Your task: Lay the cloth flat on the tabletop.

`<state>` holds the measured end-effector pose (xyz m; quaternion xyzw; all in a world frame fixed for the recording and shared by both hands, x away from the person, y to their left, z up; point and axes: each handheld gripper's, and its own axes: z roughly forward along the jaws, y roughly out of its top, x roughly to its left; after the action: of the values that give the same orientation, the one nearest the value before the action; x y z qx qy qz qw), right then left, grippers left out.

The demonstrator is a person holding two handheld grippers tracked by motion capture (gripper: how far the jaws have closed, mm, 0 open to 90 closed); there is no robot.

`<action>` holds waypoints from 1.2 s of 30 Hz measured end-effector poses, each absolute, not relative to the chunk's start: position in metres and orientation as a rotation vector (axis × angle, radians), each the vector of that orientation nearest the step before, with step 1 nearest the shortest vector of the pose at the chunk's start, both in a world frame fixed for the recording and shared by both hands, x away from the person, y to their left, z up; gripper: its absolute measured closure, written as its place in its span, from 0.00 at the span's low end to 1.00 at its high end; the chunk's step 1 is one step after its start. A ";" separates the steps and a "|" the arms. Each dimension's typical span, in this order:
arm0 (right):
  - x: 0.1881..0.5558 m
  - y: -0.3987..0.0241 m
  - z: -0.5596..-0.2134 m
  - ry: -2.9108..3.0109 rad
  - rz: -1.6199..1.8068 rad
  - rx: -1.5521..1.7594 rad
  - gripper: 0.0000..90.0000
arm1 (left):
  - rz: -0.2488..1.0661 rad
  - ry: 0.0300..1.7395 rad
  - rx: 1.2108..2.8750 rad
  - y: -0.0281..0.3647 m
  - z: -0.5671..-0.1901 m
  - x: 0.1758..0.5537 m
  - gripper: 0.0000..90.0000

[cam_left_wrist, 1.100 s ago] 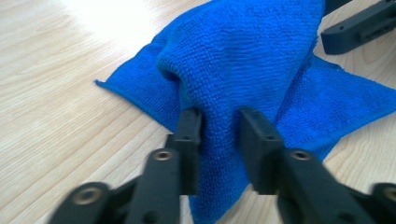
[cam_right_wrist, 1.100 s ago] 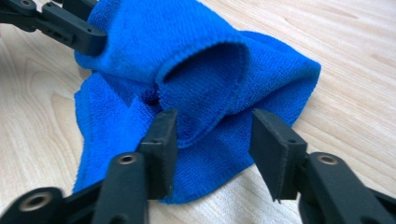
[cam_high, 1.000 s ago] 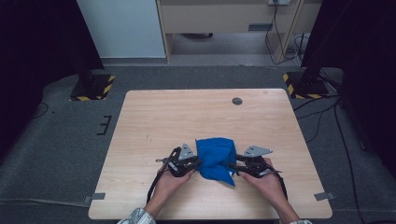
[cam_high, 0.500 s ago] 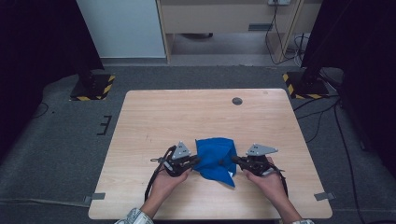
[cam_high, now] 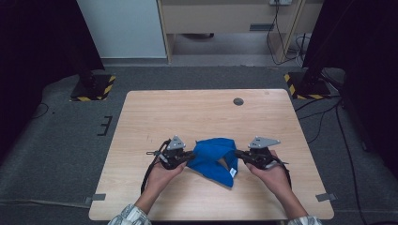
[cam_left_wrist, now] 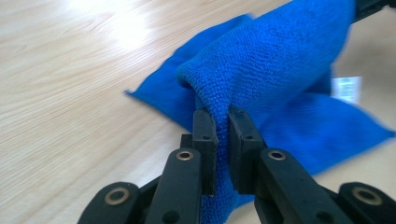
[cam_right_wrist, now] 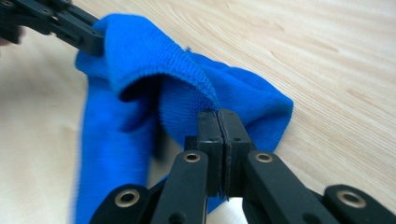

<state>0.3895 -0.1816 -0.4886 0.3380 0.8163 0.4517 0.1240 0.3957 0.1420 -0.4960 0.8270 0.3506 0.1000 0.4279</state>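
A blue microfibre cloth (cam_high: 212, 157) lies bunched near the front of the wooden table (cam_high: 197, 112), its upper fold held up between both grippers. My left gripper (cam_high: 190, 157) is shut on the cloth's left fold; in the left gripper view the pads (cam_left_wrist: 204, 130) pinch a ridge of the cloth (cam_left_wrist: 280, 60). My right gripper (cam_high: 238, 153) is shut on the right fold; in the right gripper view its jaws meet on a thin edge of the cloth (cam_right_wrist: 140, 51). The left gripper (cam_right_wrist: 88, 39) holds the far corner there. A white label (cam_high: 232, 172) hangs at the cloth's lower right.
A small dark round cap (cam_high: 238, 101) sits in the table top at the back right. Grey floor surrounds the table, with two black posts on striped bases (cam_high: 91, 89) behind it. Bare wood stretches behind and beside the cloth.
Both grippers have risen a little with the cloth, so its upper fold now hangs stretched between them above the table. The hands have stayed near the front edge.
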 end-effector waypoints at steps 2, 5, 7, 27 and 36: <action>0.402 -0.175 -0.497 2.399 1.273 1.004 0.98 | 0.251 0.901 2.084 0.141 -0.504 0.404 0.91; 0.416 -0.166 -0.508 2.420 1.222 1.031 0.97 | 0.269 0.929 2.109 0.140 -0.513 0.412 0.89; 0.421 -0.160 -0.513 2.428 1.193 1.037 0.97 | 0.279 0.945 2.124 0.140 -0.518 0.416 0.87; 0.386 -0.183 -0.497 2.310 1.288 1.097 0.56 | 0.407 0.916 1.943 0.156 -0.493 0.386 0.49; 0.352 -0.196 -0.508 2.393 1.253 1.051 0.74 | 0.422 0.853 1.965 0.128 -0.496 0.375 0.41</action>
<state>0.3521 -0.1961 -0.5075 0.3601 0.8195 0.4290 0.1213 0.3751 0.1281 -0.4963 0.7988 0.3466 0.1713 0.4610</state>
